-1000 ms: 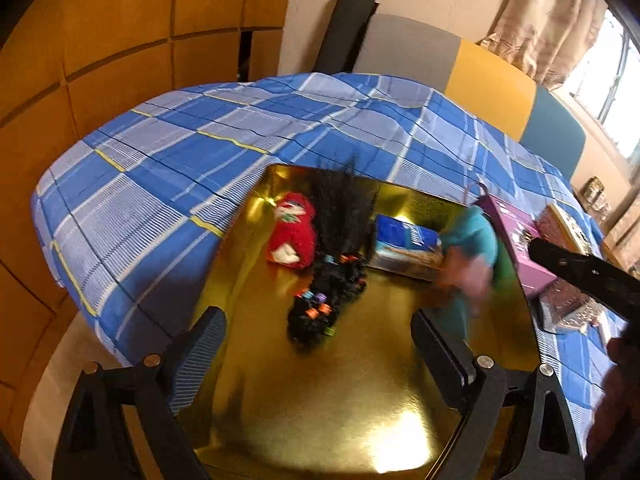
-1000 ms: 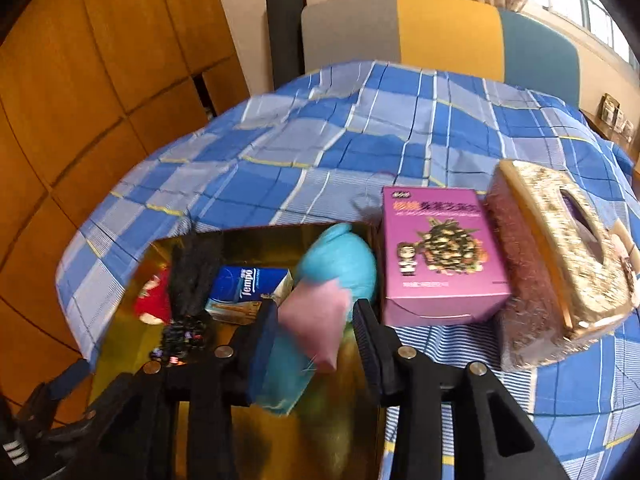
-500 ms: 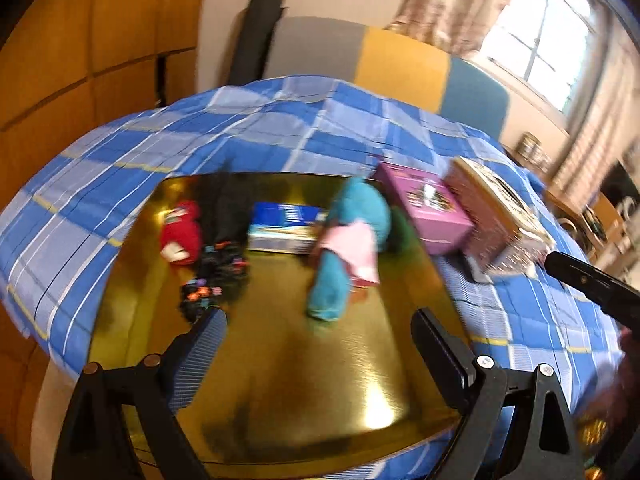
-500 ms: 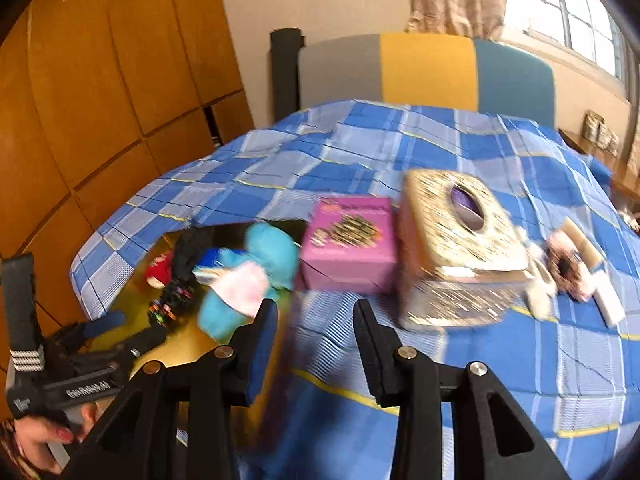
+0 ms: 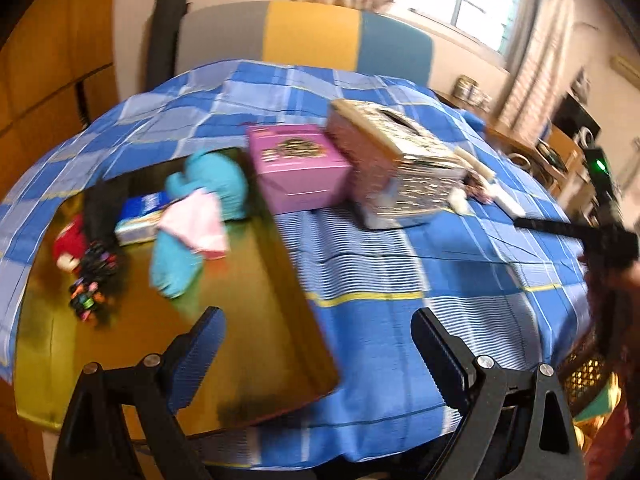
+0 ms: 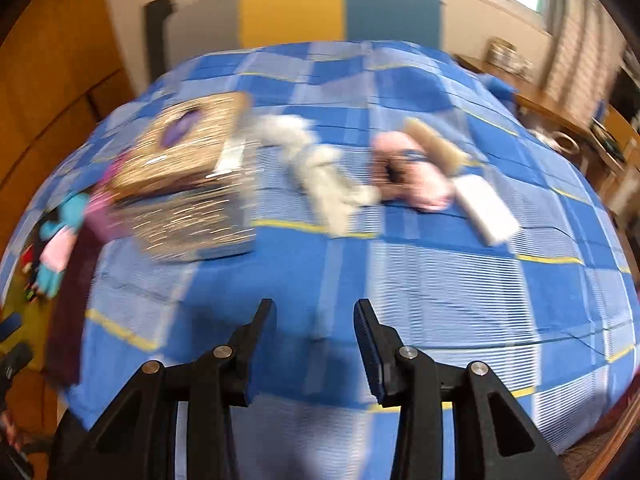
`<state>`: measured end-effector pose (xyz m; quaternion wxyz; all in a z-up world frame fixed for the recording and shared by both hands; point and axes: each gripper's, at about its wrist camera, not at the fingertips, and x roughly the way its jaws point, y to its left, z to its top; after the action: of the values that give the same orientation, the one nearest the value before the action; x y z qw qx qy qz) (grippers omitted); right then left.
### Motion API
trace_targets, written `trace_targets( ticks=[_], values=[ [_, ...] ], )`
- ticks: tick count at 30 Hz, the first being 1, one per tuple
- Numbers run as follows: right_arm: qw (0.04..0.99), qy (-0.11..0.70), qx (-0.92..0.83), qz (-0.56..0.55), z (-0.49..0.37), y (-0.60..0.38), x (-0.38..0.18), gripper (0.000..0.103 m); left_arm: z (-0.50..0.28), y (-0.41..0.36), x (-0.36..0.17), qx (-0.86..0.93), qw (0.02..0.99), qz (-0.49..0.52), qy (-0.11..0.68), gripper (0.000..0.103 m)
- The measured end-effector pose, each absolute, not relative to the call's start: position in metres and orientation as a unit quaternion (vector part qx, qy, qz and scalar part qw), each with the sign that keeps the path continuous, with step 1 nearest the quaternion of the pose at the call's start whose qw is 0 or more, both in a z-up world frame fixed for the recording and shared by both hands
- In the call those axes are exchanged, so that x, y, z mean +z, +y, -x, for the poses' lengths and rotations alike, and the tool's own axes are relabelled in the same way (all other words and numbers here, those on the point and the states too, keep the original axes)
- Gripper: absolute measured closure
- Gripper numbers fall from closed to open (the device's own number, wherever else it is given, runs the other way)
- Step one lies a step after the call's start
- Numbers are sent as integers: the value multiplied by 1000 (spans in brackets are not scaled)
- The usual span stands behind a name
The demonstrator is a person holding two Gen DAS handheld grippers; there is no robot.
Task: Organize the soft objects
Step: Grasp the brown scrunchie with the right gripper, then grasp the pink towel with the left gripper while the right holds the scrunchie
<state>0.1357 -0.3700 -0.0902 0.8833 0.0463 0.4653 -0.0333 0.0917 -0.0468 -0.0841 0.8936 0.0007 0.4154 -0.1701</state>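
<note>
The right gripper (image 6: 315, 320) stands with its jaws spread and nothing between them, low in the right wrist frame over the blue checked tablecloth (image 6: 400, 280). Straight above it in the frame, well apart, lies the fluffy white soft toy (image 6: 320, 168), its long axis running from upper left down to lower right; a pink soft object (image 6: 416, 176) lies just beside it to the right, touching a white rectangular block (image 6: 486, 208). Judging by this, the right gripper is the nearer one for the white toy and would need to cross its long axis to pinch it.

The left gripper (image 5: 318, 344) is likewise spread and empty. In its view the gold reflective tray (image 5: 248, 344) at the left already carries a teal plush toy with a pink cloth (image 5: 200, 208), a red plush (image 5: 70, 244) and a blue tissue packet (image 5: 144, 216). The writing on the purple cardboard box (image 5: 298, 168) and the packet is too blurred to read. A glittery gold tissue box (image 5: 396, 168) sits beside the purple box.
</note>
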Motion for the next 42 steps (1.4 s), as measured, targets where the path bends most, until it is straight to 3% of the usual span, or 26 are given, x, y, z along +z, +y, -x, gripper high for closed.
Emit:
trace_targets(
  ticks=[15, 22, 23, 29, 42],
  values=[
    [895, 423, -53, -133, -255, -481, -99, 58, -101, -149, -87, -225, 871, -64, 432, 9],
    [897, 435, -50, -58, -274, -467, -119, 58, -110, -184, -94, -235, 866, -66, 437, 9],
    [900, 432, -46, -41, -274, -462, -119, 59, -110, -187, -95, -235, 865, -66, 438, 9],
    [887, 461, -40, 1, -284, -447, -134, 89, -112, -206, -97, -242, 862, -68, 440, 9],
    [892, 415, -46, -175, -241, -516, -90, 93, -141, -263, -84, -245, 865, -78, 430, 9]
  ],
)
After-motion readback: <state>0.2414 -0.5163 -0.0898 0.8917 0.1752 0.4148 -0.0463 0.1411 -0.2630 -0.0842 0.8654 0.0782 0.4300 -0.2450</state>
